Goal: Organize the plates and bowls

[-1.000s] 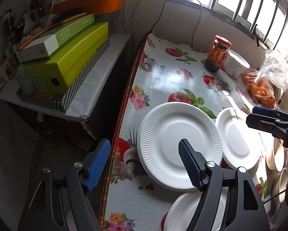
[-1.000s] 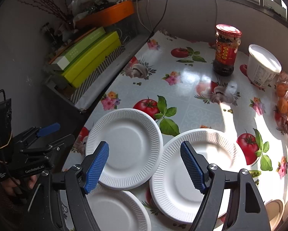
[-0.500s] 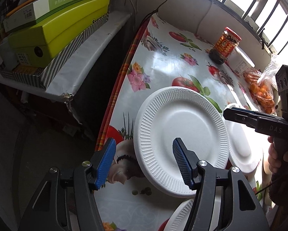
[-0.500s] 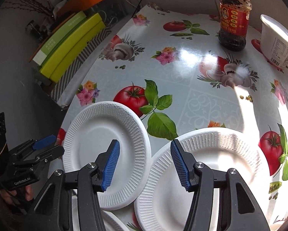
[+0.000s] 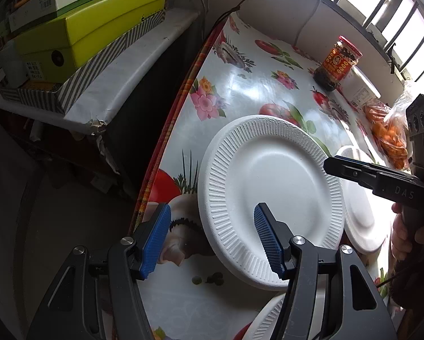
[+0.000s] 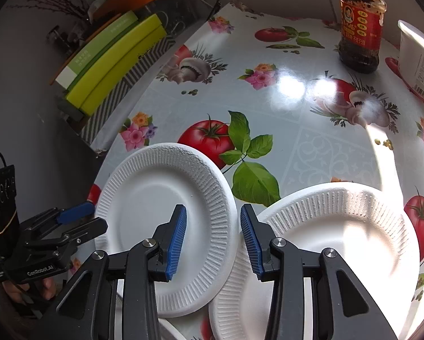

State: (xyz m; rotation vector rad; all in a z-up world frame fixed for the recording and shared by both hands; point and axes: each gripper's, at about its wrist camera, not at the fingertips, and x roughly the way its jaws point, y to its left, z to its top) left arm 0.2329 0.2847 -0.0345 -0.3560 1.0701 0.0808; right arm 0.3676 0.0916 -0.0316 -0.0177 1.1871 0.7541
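Note:
Three white paper plates lie on the flowered tablecloth. The left plate (image 5: 268, 181) (image 6: 155, 206) overlaps the rim of the right plate (image 6: 339, 232) (image 5: 359, 221). A third plate (image 5: 268, 320) shows at the bottom edge. My left gripper (image 5: 212, 243) (image 6: 90, 221) is open and straddles the left plate's left rim, one pad over the cloth and one over the plate. My right gripper (image 6: 213, 243) (image 5: 334, 165) is closing, with the left plate's right rim in the gap. Its pads do not press the rim.
A red-labelled sauce jar (image 6: 359, 25) and a white tub (image 6: 419, 59) stand at the back of the table. A bag of oranges (image 5: 387, 136) lies at the right. Yellow-green boxes (image 5: 84, 39) are stacked on a side shelf beyond the table's left edge (image 5: 166, 141).
Both grippers have come down close over the plates. The right jaws have narrowed a lot around the left plate's right rim. The left jaws narrowed slightly.

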